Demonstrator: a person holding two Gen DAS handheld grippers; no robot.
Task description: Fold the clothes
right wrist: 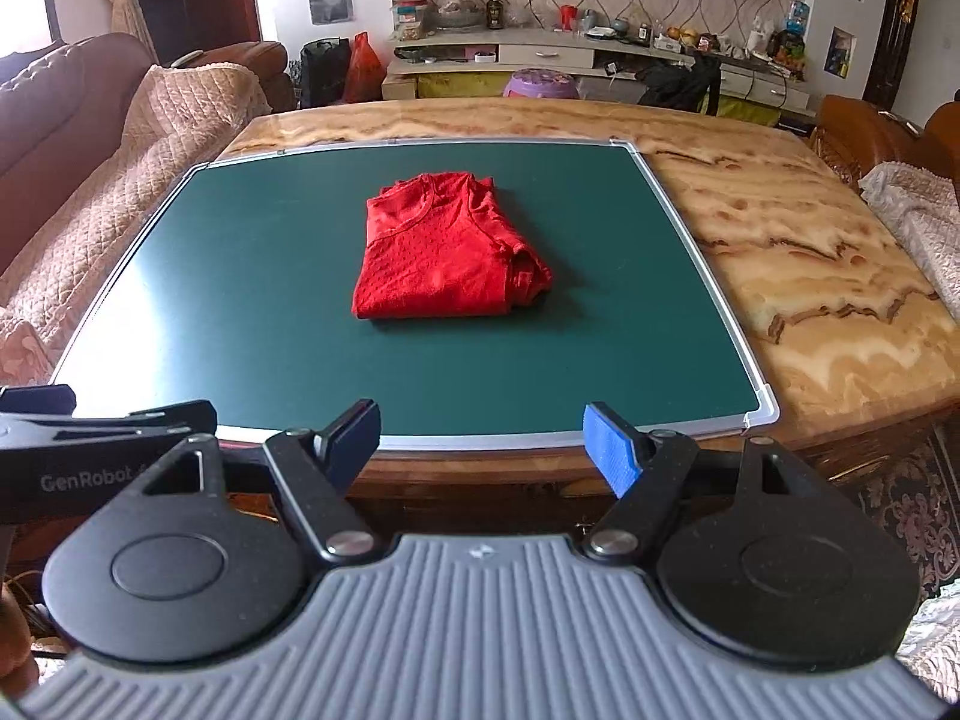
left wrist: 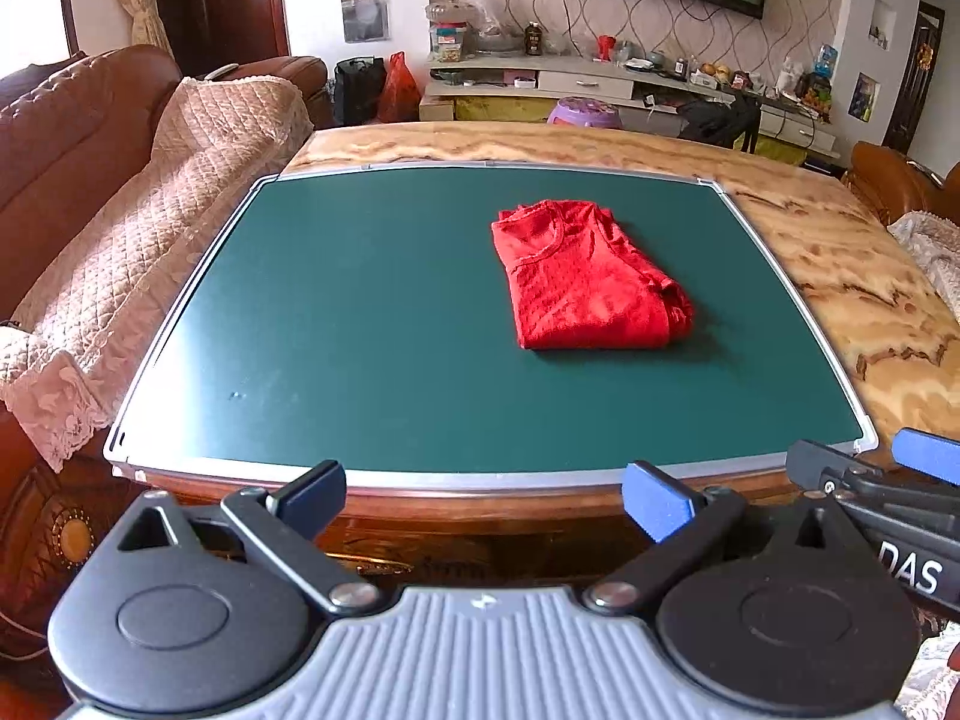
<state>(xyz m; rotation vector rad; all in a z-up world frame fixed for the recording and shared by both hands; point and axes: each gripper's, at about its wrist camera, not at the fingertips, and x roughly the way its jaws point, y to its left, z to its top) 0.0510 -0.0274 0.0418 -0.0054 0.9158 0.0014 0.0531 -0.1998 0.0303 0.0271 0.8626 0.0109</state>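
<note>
A red garment [left wrist: 591,279] lies folded into a compact rectangle on the green board [left wrist: 360,312], its neckline toward the far side. In the right wrist view the same red garment [right wrist: 447,255] rests near the middle of the green board [right wrist: 240,300]. My left gripper [left wrist: 483,501] hovers at the near edge of the table, open, with nothing between its blue pads. My right gripper [right wrist: 486,444] is also back at the near table edge, open and empty. Each gripper's body shows at the side of the other's view.
The board lies on a marble-patterned table [left wrist: 828,264] with a wooden rim. A brown sofa with a quilted cover [left wrist: 150,210] stands to the left, another sofa [right wrist: 888,138] to the right. A cluttered TV shelf [left wrist: 600,78] and a purple stool [left wrist: 582,111] are behind.
</note>
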